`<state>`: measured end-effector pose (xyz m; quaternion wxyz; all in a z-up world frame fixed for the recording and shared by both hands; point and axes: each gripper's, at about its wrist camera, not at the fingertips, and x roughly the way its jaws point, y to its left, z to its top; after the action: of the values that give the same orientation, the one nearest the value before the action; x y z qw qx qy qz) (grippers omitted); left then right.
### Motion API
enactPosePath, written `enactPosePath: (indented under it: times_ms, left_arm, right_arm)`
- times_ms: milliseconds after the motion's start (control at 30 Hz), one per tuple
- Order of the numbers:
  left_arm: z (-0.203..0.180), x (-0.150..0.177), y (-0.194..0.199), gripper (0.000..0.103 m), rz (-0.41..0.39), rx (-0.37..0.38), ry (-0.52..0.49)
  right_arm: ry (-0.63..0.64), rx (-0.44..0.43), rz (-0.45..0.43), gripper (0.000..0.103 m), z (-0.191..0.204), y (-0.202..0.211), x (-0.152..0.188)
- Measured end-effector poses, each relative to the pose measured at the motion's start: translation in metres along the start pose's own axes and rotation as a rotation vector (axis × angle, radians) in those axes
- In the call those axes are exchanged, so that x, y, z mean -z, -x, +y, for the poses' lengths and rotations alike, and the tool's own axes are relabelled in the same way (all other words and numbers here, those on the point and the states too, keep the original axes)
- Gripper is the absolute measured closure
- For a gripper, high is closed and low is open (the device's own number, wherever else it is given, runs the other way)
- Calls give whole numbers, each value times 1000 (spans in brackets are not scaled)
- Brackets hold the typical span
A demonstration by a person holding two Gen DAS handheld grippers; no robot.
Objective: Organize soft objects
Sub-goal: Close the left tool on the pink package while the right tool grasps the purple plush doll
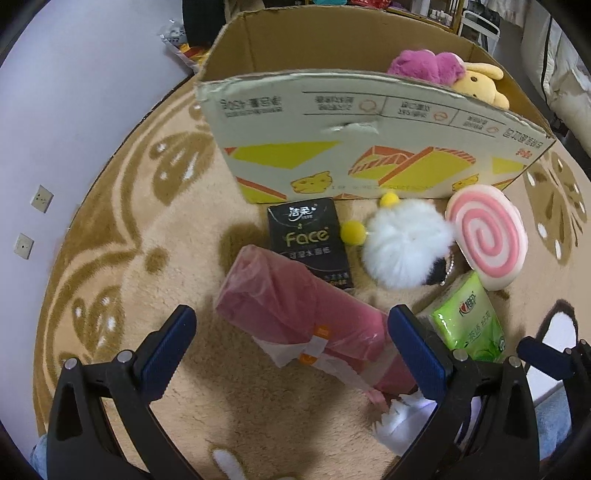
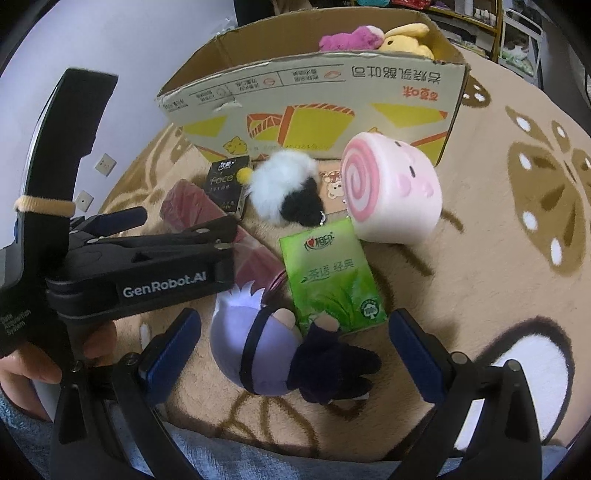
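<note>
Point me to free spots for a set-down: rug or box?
Free: the cardboard box interior left of the pink plush, and the rug left of the pink roll. Crowded: between box front and green tissue pack.

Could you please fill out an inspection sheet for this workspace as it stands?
Surface: patterned rug.
Job's things: two plush toys in the box; on the rug a pink roll, black tissue pack, green tissue pack, pompom, swirl cushion, doll.
Clutter: nothing seen.
Grippers: left gripper open over the pink roll; right gripper open around the doll.
Cables: nothing seen.
Surroundings: wall with sockets, shelves behind the box.
</note>
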<state>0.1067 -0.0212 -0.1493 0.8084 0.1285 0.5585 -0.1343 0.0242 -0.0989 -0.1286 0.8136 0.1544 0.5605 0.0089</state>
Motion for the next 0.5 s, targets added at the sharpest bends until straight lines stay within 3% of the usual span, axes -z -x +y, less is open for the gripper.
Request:
enactPosePath:
  times_ms: [133,500]
  left_arm:
    - [-2,0,-10,0,34,-9,-7]
    - [12,-5,-26,1,79,48,89]
  right_arm:
    - [7,5,25,0,3,-9,0]
    - [7,17,90,0,10,-38,-2]
